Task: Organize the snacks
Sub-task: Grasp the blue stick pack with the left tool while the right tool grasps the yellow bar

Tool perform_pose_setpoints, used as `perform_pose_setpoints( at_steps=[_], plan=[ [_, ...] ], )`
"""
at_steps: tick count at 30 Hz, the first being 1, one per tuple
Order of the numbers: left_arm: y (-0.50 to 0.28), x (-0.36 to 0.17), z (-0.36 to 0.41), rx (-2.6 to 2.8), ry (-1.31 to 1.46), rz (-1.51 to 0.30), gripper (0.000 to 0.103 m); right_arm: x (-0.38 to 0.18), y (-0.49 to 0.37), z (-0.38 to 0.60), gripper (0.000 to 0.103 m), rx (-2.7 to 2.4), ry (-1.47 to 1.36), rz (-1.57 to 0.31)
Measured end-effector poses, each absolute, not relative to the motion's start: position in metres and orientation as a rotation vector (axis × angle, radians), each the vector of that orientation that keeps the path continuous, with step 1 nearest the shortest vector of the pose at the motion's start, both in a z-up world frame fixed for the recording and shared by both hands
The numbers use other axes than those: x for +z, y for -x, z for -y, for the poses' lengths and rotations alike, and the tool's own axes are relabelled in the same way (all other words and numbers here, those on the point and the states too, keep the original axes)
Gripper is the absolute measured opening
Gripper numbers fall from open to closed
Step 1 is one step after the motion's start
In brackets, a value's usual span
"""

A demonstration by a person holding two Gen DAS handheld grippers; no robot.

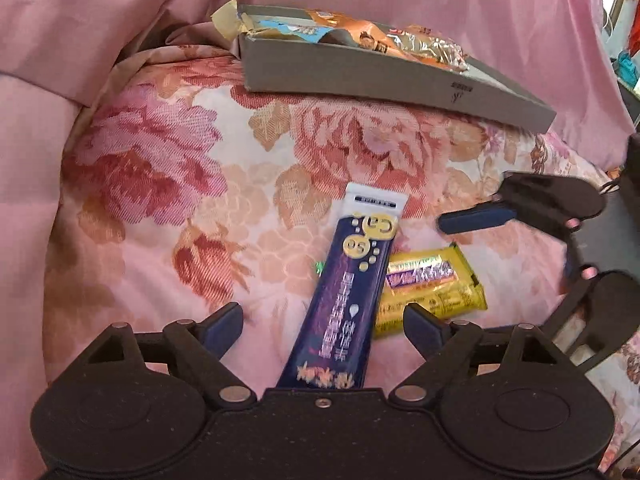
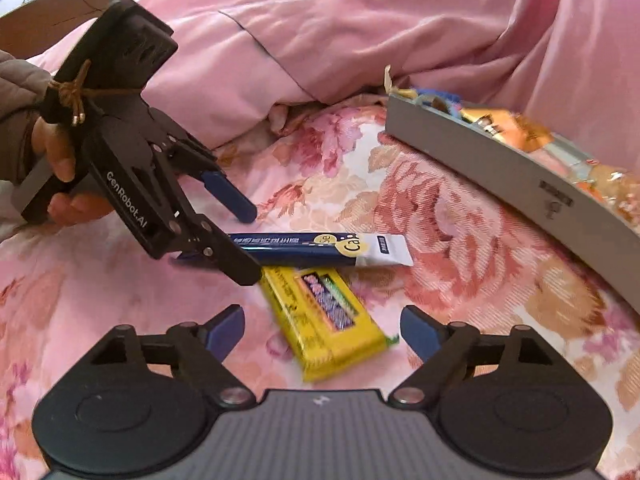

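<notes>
Currently two loose snacks are seen on the flowered bedspread [image 1: 168, 184]: a long dark blue stick pack [image 1: 344, 292] and a yellow bar [image 2: 326, 320]. A grey box [image 1: 384, 84], already holding several wrapped snacks, lies at the far right, well apart from both.

Left gripper [image 1: 323, 320]: jaws apart, the stick pack lying between them, no clamping seen. In the right wrist view the gripper's near finger crosses the pack's dark end; contact cannot be judged. Right gripper [image 2: 322, 328]: jaws apart, hovering over the yellow bar, which lies between the open fingers, untouched as far as can be told.

Orientation, left wrist view: the stick pack's long axis runs near to far, tilted slightly right, its white sealed end pointing far toward the box. The yellow bar lies just right of it, partly tucked under the pack's edge, its long axis running from near left to far right. The two appear to touch or overlap.

Handling, judged: both items are taken to be light. The stick pack is thin, soft film, likely slippery and prone to bending or flopping if held at one end; a pinch across its narrow width, near mid-length, is advised. The yellow bar looks fuller and stiffer, with a glossy wrapper; a grip across its short width is suggested. The soft bedding is expected to give under pressure, so fingers may sink or snag cloth.
</notes>
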State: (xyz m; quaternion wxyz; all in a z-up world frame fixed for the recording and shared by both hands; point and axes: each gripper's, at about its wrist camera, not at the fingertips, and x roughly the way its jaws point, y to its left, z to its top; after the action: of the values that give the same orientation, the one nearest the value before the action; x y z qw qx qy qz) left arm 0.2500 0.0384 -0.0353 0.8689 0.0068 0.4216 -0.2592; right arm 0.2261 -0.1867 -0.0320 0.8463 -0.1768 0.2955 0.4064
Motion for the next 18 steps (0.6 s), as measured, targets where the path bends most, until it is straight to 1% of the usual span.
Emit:
perform_pose_setpoints(
  at_steps=[1, 3, 4, 6, 9, 10, 12, 18],
  plan=[
    [-0.251, -0.035, -0.039, -0.552, -0.006, -0.878, 0.088, -0.034, -0.231, 0.183, 0.089, 0.858, 0.378, -0.628],
    [-0.253, -0.035, -0.039, -0.559, 0.003, -0.879, 0.084, -0.041, -0.238, 0.177, 0.087, 0.849, 0.377, -0.629],
    [-0.254, -0.035, -0.039, -0.56, 0.006, -0.882, 0.082, -0.044, -0.242, 0.173, 0.084, 0.842, 0.364, -0.639],
    [-0.254, -0.036, -0.038, -0.561, 0.007, -0.89, 0.07, -0.048, -0.246, 0.168, 0.079, 0.851, 0.351, -0.664],
    [-0.251, -0.037, -0.034, -0.534, -0.009, -0.897, 0.059, -0.048, -0.241, 0.168, 0.071, 0.855, 0.374, -0.654],
    [-0.249, -0.037, -0.032, -0.522, -0.004, -0.904, 0.053, -0.047, -0.239, 0.17, 0.068, 0.849, 0.366, -0.659],
    [-0.245, -0.035, -0.029, -0.498, 0.014, -0.921, 0.047, -0.048, -0.238, 0.172, 0.065, 0.829, 0.356, -0.666],
    [-0.216, -0.037, -0.021, -0.405, 0.043, -0.902, 0.042, -0.048, -0.215, 0.175, 0.057, 0.721, 0.351, -0.671]
  ],
)
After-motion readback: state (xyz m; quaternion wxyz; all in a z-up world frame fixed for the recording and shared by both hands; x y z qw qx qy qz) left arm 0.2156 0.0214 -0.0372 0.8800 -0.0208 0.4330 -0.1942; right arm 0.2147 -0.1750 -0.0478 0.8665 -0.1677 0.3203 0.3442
